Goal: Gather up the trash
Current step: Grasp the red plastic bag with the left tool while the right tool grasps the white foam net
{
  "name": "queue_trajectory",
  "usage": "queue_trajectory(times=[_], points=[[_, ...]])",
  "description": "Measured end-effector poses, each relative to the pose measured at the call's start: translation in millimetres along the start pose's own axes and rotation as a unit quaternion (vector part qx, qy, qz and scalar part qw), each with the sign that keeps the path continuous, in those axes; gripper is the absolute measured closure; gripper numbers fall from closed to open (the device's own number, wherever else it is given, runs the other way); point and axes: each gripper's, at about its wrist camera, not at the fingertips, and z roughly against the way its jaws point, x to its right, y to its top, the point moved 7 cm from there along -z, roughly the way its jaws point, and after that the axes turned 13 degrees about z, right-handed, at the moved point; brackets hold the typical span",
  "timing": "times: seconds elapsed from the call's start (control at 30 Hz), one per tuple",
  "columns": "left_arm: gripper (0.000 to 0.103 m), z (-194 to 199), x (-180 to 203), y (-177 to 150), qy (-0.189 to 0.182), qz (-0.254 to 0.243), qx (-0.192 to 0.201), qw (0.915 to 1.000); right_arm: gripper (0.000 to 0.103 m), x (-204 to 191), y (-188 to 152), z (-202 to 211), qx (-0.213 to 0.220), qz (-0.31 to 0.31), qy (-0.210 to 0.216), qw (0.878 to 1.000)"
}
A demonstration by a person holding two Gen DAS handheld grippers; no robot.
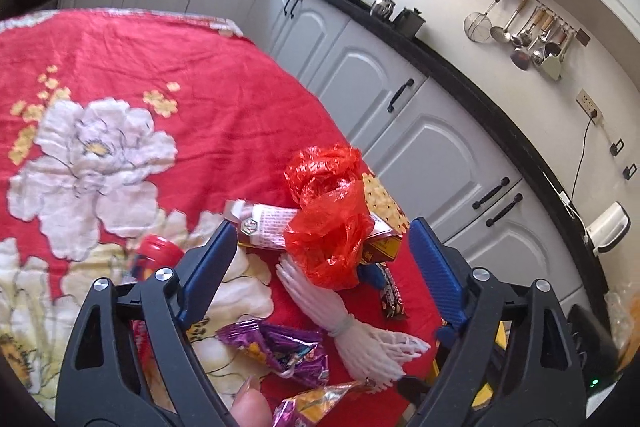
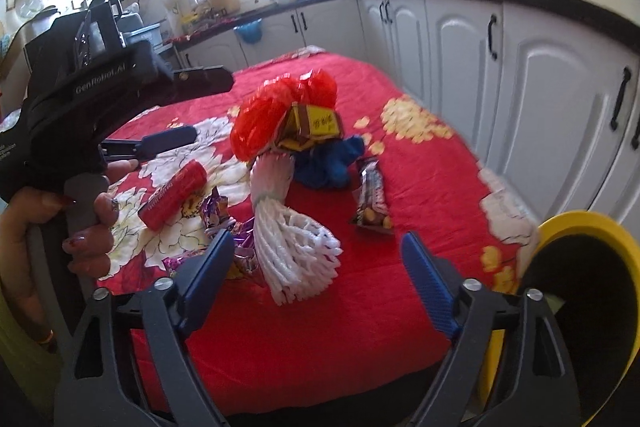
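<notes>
The collecting looks to be at its very beginning — as far as these views show, every piece of trash lies on the worktop (image 2: 360,291), which is covered with a red flowered cloth, and nothing is held.

The left hand-held gripper (image 1: 324,259) has its jaws wide apart and empty; it hovers over the pile, with the crumpled red plastic bag (image 1: 328,211) in line between its blue pads but not touched by them. The right hand-held gripper (image 2: 318,263) is wide and empty too, and points at the near end of the white foam net sleeve (image 2: 288,239).

The trash is gathered in one loose group near the middle of the cloth: the red plastic bag on top of a yellow-brown carton (image 2: 314,127), a blue crumpled thing (image 2: 332,163) just beside the carton, a dark snack bar wrapper (image 2: 372,195) a little apart to the right, a red cylindrical pack (image 2: 174,195) to the left, and purple foil wrappers (image 1: 280,351) close to the net sleeve.

A yellow bin (image 2: 576,227) with a dark opening stands at the right edge of the worktop. Its inside is too dark to see, so I cannot say whether anything is already in it — it is probably where the trash must go.

So the whole pile is left to pick, piece by piece, and carry to the bin.
</notes>
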Motion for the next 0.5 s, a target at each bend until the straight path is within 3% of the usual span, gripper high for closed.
queue_trajectory(times=[0.23,0.43,0.5], points=[[0.040,-19.1,-5.2,-5.3,-0.004,0.024,-0.028,0.9993,0.069,-10.7,-10.9,-12.4,-0.014,-0.019,0.046,0.999],[0.052,-25.8,-7.0,-7.7,-0.006,0.024,-0.036,0.9990,0.080,-18.7,-14.1,-4.6,-0.009,-0.010,0.057,0.998],[0.062,-27.6,-6.7,-8.5,-0.008,0.021,-0.039,0.9990,0.081,-21.0,-13.9,-0.8,-0.006,-0.006,0.057,0.998]])
